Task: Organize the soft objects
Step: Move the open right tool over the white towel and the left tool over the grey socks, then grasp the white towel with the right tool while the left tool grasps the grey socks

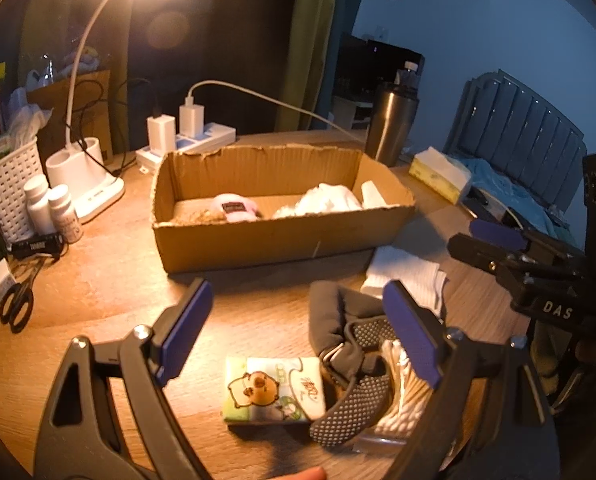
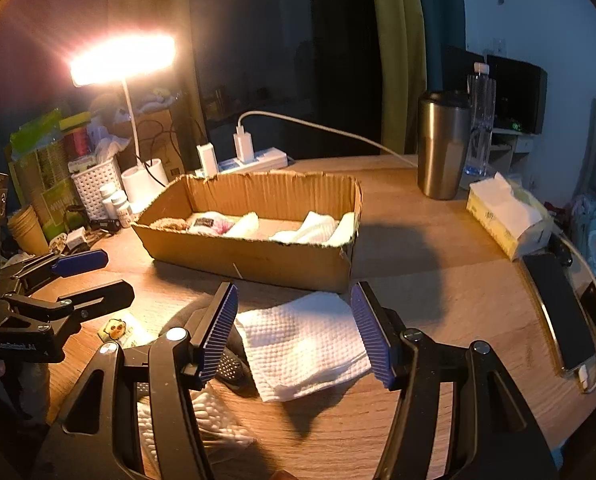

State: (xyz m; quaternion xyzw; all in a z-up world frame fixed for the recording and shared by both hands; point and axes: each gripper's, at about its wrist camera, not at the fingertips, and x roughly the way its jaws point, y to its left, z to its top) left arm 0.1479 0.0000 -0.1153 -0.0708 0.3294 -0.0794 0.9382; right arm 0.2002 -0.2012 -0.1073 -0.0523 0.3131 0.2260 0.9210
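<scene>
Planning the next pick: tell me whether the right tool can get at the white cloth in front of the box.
Probably yes. The right tool is open, with the white cloth flat on the table between its fingers. Nothing lies on the cloth; only the black sock borders its left edge.

An open brown cardboard box sits mid-frame, holding white cloths and a pink pouch. Lower down lie a folded white dimpled towel, black dotted gloves and a cartoon tissue pack.
</scene>
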